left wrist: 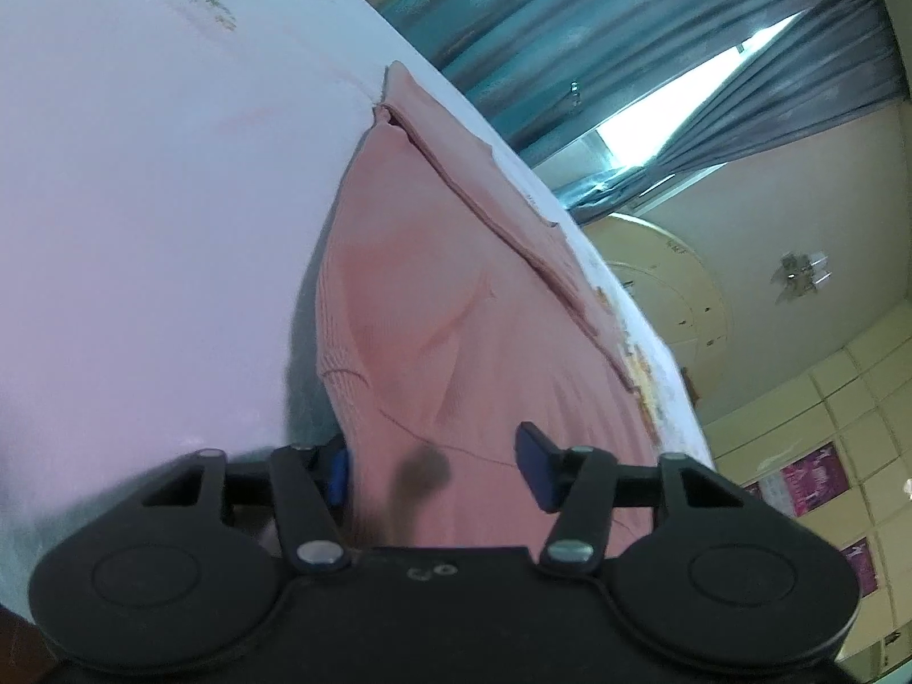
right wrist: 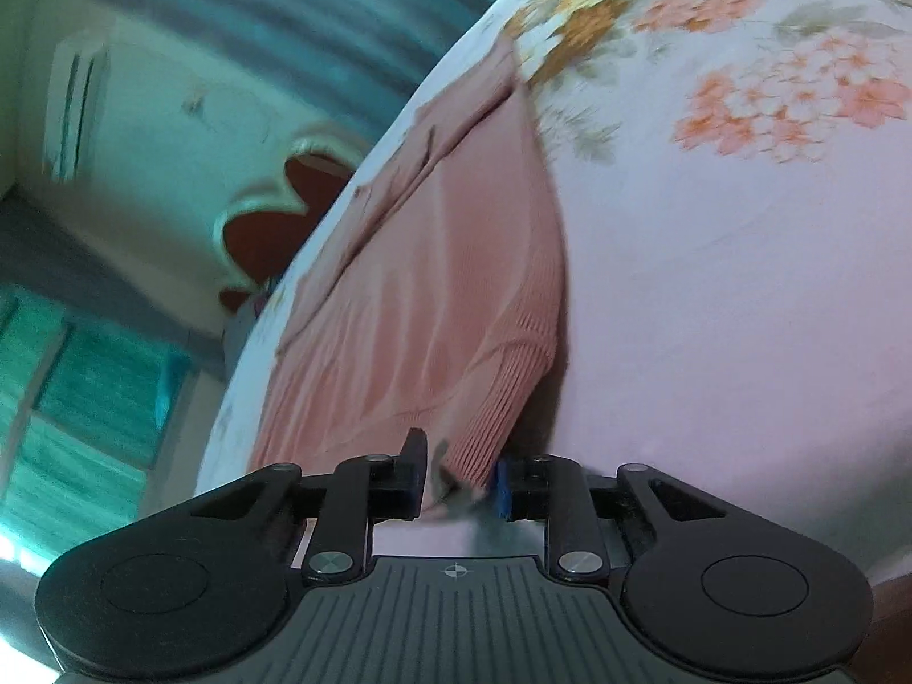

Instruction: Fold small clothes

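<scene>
Evidently mid-grasp. Pink knit garment (left wrist: 456, 308) lies spread on the bed (left wrist: 142, 199), over a floral sheet, one sleeve already laid across its far side. Left tool (left wrist: 433, 470) straddles the near hem; fabric rises between its jaws, but pad contact is unclear, so I cannot tell whether it grips. Right tool (right wrist: 459, 479) sits at the ribbed corner (right wrist: 501, 399), which dips between its narrowed jaws; looks pinched, though blur leaves doubt. Both tools at the same edge, one per corner: likely so the hem lifts evenly for a fold away from the person.
</scene>
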`<state>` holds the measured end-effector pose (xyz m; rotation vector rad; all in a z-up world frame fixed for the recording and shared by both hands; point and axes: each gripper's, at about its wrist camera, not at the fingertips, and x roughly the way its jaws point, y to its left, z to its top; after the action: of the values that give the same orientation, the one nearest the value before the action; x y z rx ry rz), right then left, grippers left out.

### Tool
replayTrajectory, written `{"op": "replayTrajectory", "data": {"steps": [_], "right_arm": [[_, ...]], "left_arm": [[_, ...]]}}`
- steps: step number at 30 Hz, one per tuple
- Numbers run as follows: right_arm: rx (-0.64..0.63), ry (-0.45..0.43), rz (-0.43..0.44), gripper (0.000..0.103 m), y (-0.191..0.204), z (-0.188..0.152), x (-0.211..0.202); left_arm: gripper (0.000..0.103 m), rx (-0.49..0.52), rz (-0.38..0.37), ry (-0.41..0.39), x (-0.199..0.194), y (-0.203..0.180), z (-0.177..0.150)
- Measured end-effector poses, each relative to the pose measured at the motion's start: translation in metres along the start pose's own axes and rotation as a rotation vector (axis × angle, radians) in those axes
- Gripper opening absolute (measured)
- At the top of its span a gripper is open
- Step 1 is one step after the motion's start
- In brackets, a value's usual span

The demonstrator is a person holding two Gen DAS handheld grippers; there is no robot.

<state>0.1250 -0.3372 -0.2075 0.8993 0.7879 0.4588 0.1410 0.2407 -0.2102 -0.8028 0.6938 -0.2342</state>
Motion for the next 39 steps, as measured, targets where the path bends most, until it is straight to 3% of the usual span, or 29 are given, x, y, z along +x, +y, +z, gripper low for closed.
{"op": "replayTrajectory", "data": {"steps": [2, 3, 4, 5, 8, 10, 12, 14, 20, 25, 30, 34, 39], "right_arm": [[0.008, -0.017, -0.026, 0.019, 0.000, 0.006, 0.001], [-0.017, 0.002, -0.043, 0.008, 0.003, 0.009, 0.003], [-0.060, 0.021, -0.071, 0.006, 0.008, 0.009, 0.006], [-0.091, 0.020, -0.079, 0.006, 0.012, 0.010, 0.005], [-0.126, -0.045, 0.009, 0.006, 0.025, 0.013, -0.014], [-0.163, -0.080, 0.025, 0.006, 0.028, 0.014, -0.020], [-0.169, -0.018, -0.068, 0.006, 0.018, 0.014, -0.006], [-0.142, 0.036, -0.123, 0.006, 0.009, 0.014, 0.007], [-0.160, -0.107, 0.018, 0.006, 0.042, 0.041, -0.014], [-0.208, -0.212, 0.063, 0.006, 0.087, 0.096, 0.000], [-0.195, -0.284, 0.051, 0.006, 0.118, 0.176, 0.043], [-0.166, -0.275, -0.002, 0.006, 0.125, 0.248, 0.102], [-0.084, -0.196, -0.100, 0.006, 0.093, 0.308, 0.189]], "left_arm": [[0.034, 0.010, 0.034, -0.001, 0.001, -0.001, 0.001], [0.015, 0.021, 0.057, 0.001, 0.002, -0.002, 0.001], [0.005, 0.039, 0.086, 0.007, 0.003, -0.003, 0.000], [0.004, 0.044, 0.090, 0.002, 0.002, -0.004, -0.001], [0.004, 0.047, 0.019, -0.090, -0.015, -0.012, -0.002], [0.004, 0.025, 0.057, -0.090, -0.012, -0.008, -0.002], [0.005, 0.012, 0.137, -0.034, 0.001, 0.001, -0.004], [0.004, -0.032, 0.112, -0.055, 0.001, 0.004, -0.003], [0.004, -0.071, 0.012, -0.112, -0.007, -0.019, 0.022], [0.004, -0.080, -0.088, -0.200, 0.012, -0.051, 0.077], [0.004, -0.093, -0.154, -0.232, 0.070, -0.077, 0.159], [0.004, -0.075, -0.138, -0.217, 0.128, -0.089, 0.218], [0.004, -0.100, -0.062, -0.116, 0.216, -0.060, 0.267]]}}
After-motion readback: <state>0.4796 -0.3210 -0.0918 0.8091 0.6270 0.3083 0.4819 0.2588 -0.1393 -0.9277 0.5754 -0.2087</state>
